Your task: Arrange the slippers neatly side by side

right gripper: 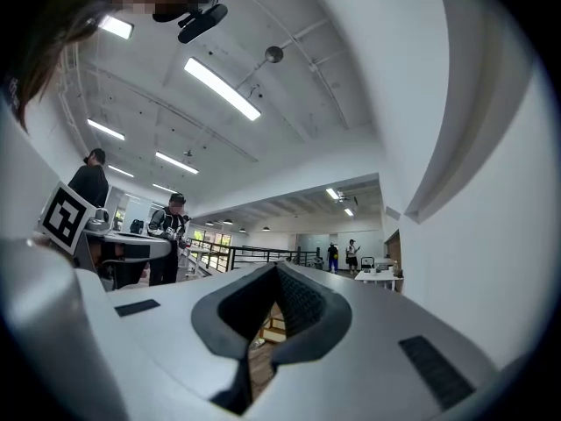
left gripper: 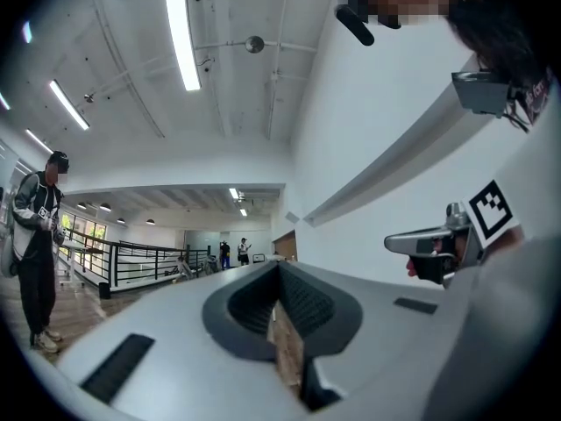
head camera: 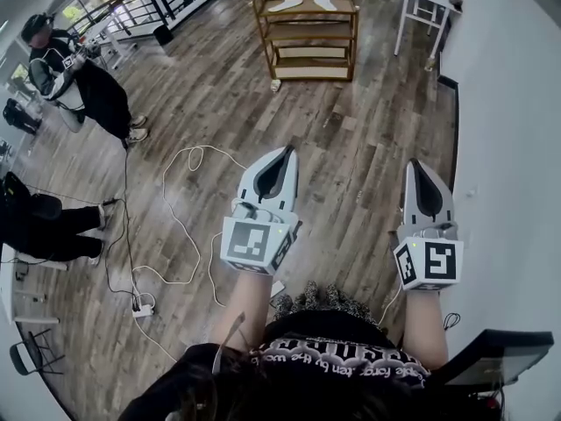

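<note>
Fingers (head camera: 254,182) of left gripper (head camera: 282,153) and right gripper (head camera: 417,165) pressed together, empty, held near body. Slippers (head camera: 285,5) lie far off atop wooden rack (head camera: 311,53), apart. Task not begun: approach, pairing all remain.

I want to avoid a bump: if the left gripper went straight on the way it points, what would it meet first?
Nothing close: bare floor lies ahead of the left gripper. The first thing in line looks to be the shelf far off, though depth is unclear.
</note>
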Demonstrator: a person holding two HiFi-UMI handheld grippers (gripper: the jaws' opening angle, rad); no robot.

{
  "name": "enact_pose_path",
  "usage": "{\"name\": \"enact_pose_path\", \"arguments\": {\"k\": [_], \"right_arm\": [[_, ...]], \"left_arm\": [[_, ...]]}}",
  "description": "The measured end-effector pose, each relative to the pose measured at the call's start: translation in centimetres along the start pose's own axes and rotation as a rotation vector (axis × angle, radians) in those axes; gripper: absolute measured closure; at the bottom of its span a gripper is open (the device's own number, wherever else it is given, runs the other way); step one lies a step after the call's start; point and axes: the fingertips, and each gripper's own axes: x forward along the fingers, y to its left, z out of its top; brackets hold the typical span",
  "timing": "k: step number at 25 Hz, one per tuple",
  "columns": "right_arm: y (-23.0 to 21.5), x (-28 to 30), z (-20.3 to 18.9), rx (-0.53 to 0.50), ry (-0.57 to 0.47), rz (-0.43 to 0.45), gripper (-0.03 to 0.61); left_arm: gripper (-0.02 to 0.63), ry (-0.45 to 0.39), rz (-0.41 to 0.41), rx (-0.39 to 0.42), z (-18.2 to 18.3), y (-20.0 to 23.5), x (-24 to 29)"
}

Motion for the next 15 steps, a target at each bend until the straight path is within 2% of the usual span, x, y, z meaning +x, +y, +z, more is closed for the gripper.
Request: {"name": "enact_pose_path", "arguments": {"k": [15], "right_arm": [[-2.8,0.9,-1.6,-0.02,-0.015,0.099,0.574]], "left_arm": [[0.613,0.039,0.057,0.001,-2.0,-1.6,1.2]]}}
